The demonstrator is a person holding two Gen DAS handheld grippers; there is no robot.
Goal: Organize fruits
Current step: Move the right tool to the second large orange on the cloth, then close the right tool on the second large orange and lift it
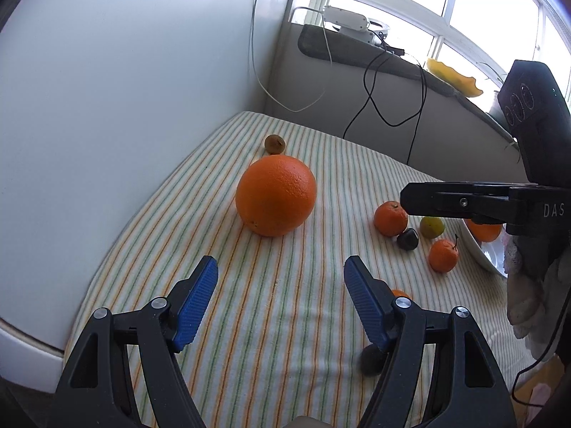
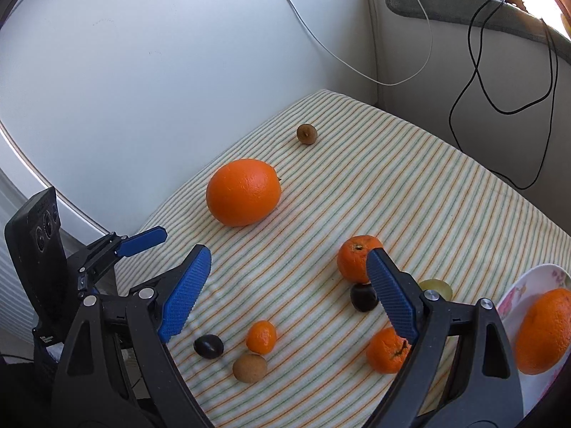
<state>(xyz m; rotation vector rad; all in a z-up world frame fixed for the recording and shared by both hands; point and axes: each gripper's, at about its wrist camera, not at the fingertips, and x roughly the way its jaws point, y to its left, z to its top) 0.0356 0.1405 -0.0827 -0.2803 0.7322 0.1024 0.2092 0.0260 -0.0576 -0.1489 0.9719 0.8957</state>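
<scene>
The left gripper [image 1: 280, 278] is hovering with its fingers spread apart, empty, facing the large orange [image 1: 276, 195] sitting toward the far left edge of the striped cloth [image 1: 249, 321]. The right gripper [image 2: 287, 267] is also gaping wide, holding nothing, above the cloth's near edge. Small tangerines [image 2: 357, 256], a dark plum [image 2: 363, 297] and a green fruit [image 2: 437, 285] are clustering near the right edge beside the white plate [image 2: 517, 285], which is carrying another orange [image 2: 546, 331].

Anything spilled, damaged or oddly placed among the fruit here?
Nothing spilled or damaged. Fruit lies scattered on the striped cloth; only one orange sits in the plate. The small brown fruit lies apart, behind the big orange.
</scene>
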